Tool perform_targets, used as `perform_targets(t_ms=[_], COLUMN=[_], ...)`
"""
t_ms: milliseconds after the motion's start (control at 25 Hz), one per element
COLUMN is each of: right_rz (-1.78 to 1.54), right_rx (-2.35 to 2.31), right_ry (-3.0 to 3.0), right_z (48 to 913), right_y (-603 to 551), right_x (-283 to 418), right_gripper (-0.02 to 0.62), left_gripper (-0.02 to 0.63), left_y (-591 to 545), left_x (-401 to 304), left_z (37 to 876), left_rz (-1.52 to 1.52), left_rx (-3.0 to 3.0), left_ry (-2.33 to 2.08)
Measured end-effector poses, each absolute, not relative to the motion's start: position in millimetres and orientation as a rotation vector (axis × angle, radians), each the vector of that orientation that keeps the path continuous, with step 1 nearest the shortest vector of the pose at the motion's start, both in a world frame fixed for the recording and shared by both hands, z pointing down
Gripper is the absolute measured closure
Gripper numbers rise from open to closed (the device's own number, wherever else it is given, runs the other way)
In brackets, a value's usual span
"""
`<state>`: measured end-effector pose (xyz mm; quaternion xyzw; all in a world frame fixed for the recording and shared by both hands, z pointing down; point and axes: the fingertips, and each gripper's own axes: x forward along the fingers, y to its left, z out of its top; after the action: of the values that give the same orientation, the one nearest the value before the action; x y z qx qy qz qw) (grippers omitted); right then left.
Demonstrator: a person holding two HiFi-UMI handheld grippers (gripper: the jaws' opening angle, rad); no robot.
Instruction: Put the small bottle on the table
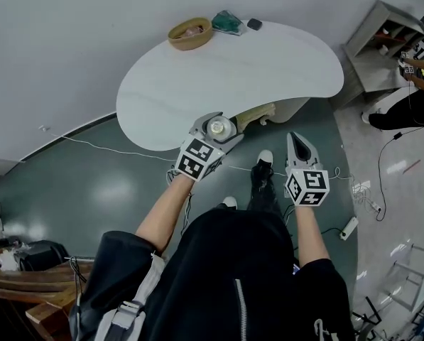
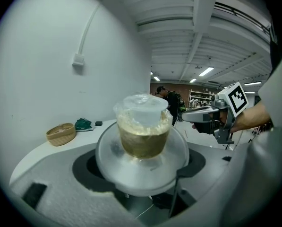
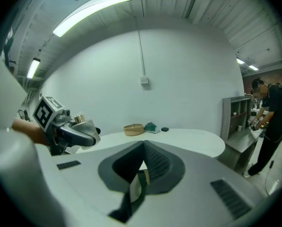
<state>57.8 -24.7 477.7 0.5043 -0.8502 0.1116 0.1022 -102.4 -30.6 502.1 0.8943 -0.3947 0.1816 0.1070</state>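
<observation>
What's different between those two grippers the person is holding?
The left gripper has its jaws spread wide round a small bottle. The right gripper has its jaws together with nothing between them. The left gripper is at the edge of the table, while the right gripper hangs over the floor, short of the table. Both carry a cube with square markers.

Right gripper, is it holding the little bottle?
No, the right gripper has its jaws together with nothing between them, and the small bottle sits in the left gripper.
</observation>
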Motion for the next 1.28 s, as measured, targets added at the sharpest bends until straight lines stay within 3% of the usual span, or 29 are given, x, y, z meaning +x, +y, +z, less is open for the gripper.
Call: perform_targets(t_ms=[920, 1280], right_rz=[0.351, 0.355], right_rx=[1.142, 1.020], right_ry=[-2.675, -2.714], right_z=[478, 483], right_y=[-342, -397], right_x=[68, 32], right_gripper=[0.594, 0.594], left_gripper=[0.264, 0.264], left_y=[-294, -334], left_x=[-82, -106], left_z=[504, 501], left_rz=[0.523, 0.521], left_rx=[2.405, 2.352], left_ry=[-1.454, -1.530])
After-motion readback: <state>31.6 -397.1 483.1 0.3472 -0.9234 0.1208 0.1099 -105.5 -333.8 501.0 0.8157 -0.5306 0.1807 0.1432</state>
